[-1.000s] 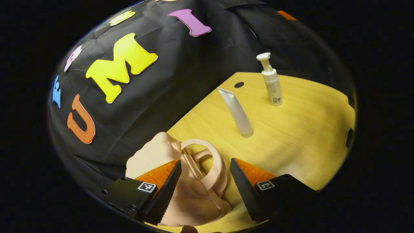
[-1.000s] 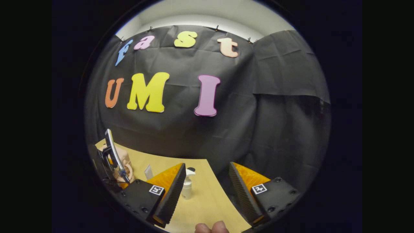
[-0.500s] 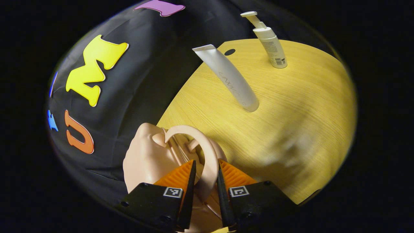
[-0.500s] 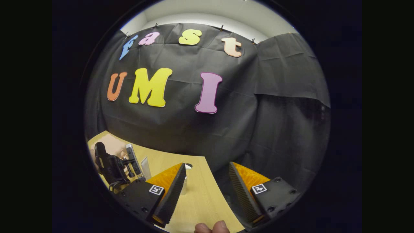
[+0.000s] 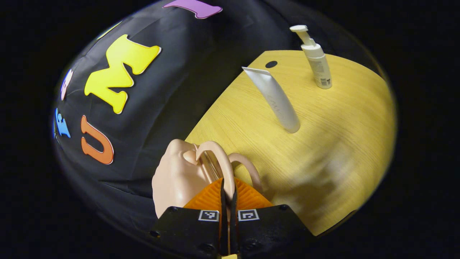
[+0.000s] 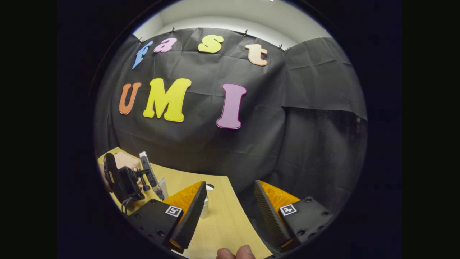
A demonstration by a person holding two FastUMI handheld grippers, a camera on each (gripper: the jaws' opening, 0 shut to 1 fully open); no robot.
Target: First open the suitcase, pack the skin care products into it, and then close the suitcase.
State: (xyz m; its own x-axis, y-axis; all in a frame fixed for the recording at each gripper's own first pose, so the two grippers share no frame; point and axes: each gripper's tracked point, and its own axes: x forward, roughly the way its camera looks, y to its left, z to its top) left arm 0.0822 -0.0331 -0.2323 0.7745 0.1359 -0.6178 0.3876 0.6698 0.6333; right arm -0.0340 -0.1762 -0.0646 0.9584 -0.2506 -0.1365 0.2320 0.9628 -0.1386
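Observation:
In the left gripper view a small peach suitcase (image 5: 174, 178) lies at the table's near left edge, lid down, with two arched handles. My left gripper (image 5: 228, 182) is shut on the nearer handle (image 5: 215, 150); the other handle (image 5: 249, 168) stands free to its right. A white tube (image 5: 276, 101) stands cap-down mid-table and a white pump bottle (image 5: 318, 64) stands farther back. In the right gripper view my right gripper (image 6: 230, 182) hangs open above the table with nothing between its fingers. The pump bottle (image 6: 204, 208) is partly hidden behind one finger, and the left gripper's body (image 6: 124, 180) covers most of the suitcase (image 6: 122, 160).
The wooden table (image 5: 334, 144) has a dark round hole (image 5: 271, 64) near its back edge. The black cloth wall stands close behind the suitcase. A thumb (image 6: 233, 253) shows at the bottom of the right gripper view.
My left gripper went from open around the suitcase handle to shut on it, and came slightly closer. The right gripper has stayed nearly still and open.

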